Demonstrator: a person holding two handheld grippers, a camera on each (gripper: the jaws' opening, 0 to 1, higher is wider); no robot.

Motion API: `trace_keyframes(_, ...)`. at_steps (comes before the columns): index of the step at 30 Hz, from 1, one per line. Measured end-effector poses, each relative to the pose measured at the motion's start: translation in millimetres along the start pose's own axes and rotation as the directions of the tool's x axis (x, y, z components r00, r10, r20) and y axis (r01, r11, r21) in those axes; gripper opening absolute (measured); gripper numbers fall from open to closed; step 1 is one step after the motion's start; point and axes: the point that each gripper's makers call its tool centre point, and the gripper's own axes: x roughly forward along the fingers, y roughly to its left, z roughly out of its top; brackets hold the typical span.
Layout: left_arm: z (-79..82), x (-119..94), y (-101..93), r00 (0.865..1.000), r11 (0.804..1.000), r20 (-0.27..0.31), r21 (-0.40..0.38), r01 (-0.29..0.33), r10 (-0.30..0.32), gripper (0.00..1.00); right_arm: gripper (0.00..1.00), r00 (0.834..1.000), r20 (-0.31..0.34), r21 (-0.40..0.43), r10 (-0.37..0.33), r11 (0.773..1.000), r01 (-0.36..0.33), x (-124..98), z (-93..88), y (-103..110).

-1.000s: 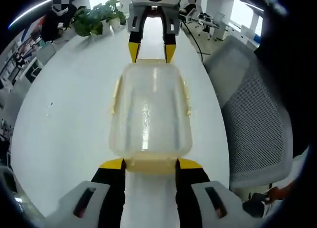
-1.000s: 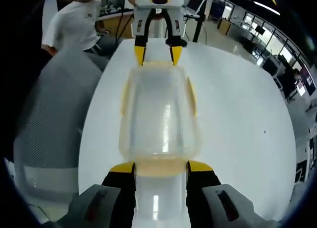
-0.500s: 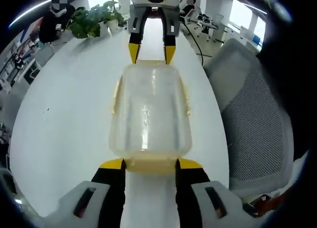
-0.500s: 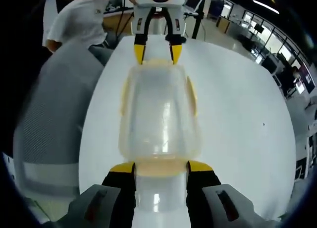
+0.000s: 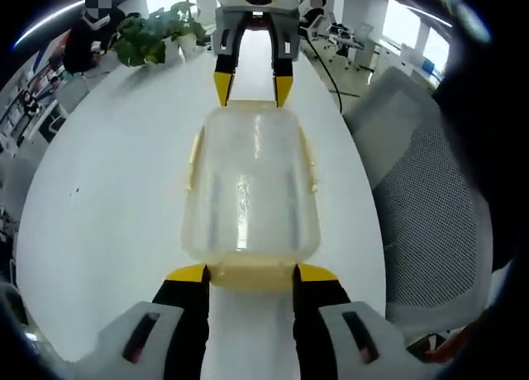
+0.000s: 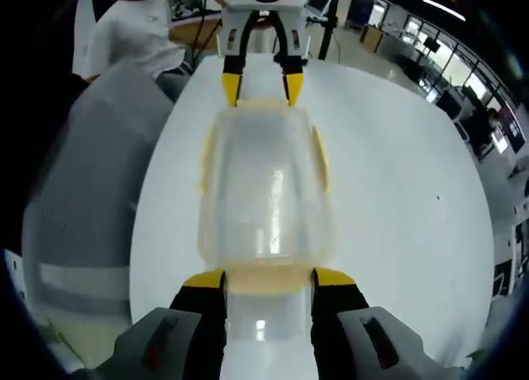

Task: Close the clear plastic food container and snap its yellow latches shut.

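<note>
A clear rectangular plastic food container (image 5: pixel 250 186) with its lid on and yellow latches (image 5: pixel 193 159) along its sides lies on the round white table (image 5: pixel 107 190), nearer the edge where a grey mesh office chair (image 5: pixel 430 215) stands. The left gripper (image 5: pixel 251 273) meets the yellow latch at 1 short end, its 2 yellow-tipped jaws spread about the latch's width, while the right gripper (image 6: pixel 268 278) meets the opposite end latch the same way. A potted green plant (image 5: pixel 153 35) stands at the table's far edge.
</note>
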Motion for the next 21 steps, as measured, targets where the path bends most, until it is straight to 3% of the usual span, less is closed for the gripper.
trace_keyframes(21,20.2,15,-1.5,1.000,1.000,0.009,0.007,0.008,-0.008,0.38,0.38,1.000,-0.018,0.016,-0.002,1.000,0.002,-7,-24.6,2)
